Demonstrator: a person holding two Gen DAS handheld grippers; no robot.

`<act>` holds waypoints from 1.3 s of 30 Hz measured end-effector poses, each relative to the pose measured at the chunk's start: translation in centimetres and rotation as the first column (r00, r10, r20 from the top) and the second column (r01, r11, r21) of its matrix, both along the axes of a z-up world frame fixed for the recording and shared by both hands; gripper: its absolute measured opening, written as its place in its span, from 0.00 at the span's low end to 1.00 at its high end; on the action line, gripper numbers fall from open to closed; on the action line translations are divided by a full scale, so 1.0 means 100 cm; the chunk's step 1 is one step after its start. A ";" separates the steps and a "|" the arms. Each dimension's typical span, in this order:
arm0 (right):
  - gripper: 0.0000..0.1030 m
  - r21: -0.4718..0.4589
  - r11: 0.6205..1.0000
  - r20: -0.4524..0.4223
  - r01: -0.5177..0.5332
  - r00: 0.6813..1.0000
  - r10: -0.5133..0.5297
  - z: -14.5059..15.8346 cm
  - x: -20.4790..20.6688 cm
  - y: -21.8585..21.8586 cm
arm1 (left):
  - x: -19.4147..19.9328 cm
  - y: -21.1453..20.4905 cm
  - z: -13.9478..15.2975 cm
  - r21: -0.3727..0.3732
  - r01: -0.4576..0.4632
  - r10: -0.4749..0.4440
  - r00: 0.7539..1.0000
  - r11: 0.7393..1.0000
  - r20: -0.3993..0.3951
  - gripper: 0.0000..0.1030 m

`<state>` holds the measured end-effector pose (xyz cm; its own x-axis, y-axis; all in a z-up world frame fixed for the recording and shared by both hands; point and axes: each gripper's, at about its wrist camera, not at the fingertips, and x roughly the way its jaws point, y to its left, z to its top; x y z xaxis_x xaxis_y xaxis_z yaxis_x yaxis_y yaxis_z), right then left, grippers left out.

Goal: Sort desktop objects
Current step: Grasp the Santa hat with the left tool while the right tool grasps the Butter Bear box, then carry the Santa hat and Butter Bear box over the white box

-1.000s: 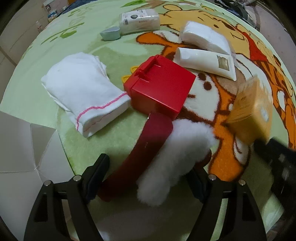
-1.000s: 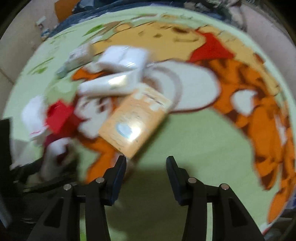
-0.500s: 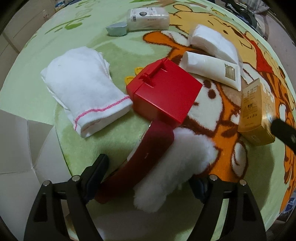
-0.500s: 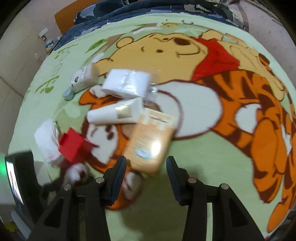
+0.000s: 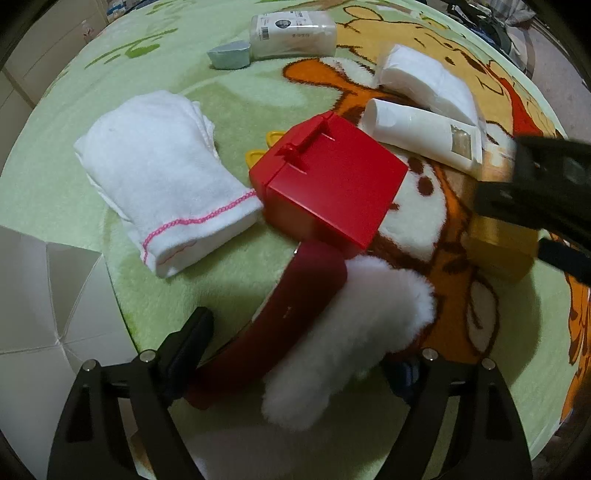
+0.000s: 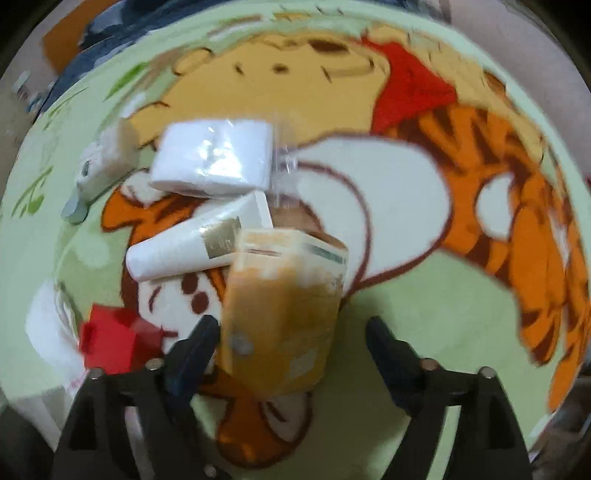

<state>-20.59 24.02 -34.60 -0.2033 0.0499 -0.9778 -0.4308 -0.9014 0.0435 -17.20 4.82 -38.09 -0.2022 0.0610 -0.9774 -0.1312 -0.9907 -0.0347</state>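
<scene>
Between left gripper (image 5: 295, 354) jaws: red-and-white fluffy item (image 5: 314, 332), pinched. Farther right, right gripper (image 6: 291, 347) jaws spread around orange box (image 6: 280, 310) on cartoon blanket (image 6: 424, 302), not closed. Step judged: box pickup. Next: close squarely on box sides, lift clear of white tube (image 6: 192, 240) touching box's far corner.

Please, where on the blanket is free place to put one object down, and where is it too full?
Bare green blanket lies right of the orange box, below the tiger print. Another bare strip lies between the folded white towel and the blue-capped bottle. Around the red box, white tube and tissue pack it is crowded.
</scene>
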 end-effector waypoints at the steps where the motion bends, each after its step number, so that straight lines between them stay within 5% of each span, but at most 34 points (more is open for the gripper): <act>1: 0.82 -0.042 0.999 0.001 0.010 1.000 -0.010 -0.007 -0.001 0.002 | 0.000 -0.001 0.000 0.002 0.000 0.000 1.000 1.000 0.002 0.83; 5: 0.77 -0.024 0.998 -0.036 -0.060 0.998 0.059 -0.011 0.001 0.000 | -0.001 -0.006 0.000 0.006 0.009 -0.009 1.000 1.000 0.002 0.83; 8: 0.49 0.019 0.989 -0.063 -0.149 0.987 0.150 -0.009 0.005 -0.006 | 0.000 -0.009 0.001 0.003 0.011 -0.011 1.000 1.000 -0.007 0.83; 9: 0.47 0.016 0.984 -0.068 -0.179 0.981 0.180 -0.009 0.006 -0.009 | 0.001 -0.010 0.001 0.002 0.008 -0.008 1.000 1.000 -0.010 0.83; 13: 0.47 -0.011 0.967 -0.116 -0.253 0.961 0.250 -0.002 0.015 -0.007 | 0.003 -0.016 0.006 0.010 -0.011 0.011 1.000 1.000 -0.028 0.76; 24: 0.47 -0.030 0.940 -0.184 -0.339 0.926 0.329 0.022 0.051 0.011 | 0.021 -0.011 0.029 0.018 -0.004 0.006 0.997 1.000 -0.071 0.35; 30: 0.47 -0.040 0.939 -0.192 -0.341 0.925 0.328 0.029 0.068 0.017 | 0.039 0.001 0.053 0.060 -0.017 0.022 0.997 0.998 -0.079 0.29; 34: 0.47 -0.049 0.937 -0.203 -0.346 0.922 0.330 0.038 0.080 0.017 | 0.024 0.045 0.049 0.028 0.014 -0.012 0.996 1.000 -0.089 0.29; 39: 0.47 -0.041 0.933 -0.217 -0.359 0.914 0.342 0.062 0.095 0.016 | 0.047 0.044 0.070 -0.009 0.014 -0.015 0.996 1.000 -0.092 0.29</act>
<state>-11.07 25.64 -28.45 -0.3885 -0.1356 -0.9114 -0.0623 -0.9830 0.1728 -12.54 9.24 -31.07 -0.2908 0.0566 -0.9551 -0.1477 -0.9889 -0.0136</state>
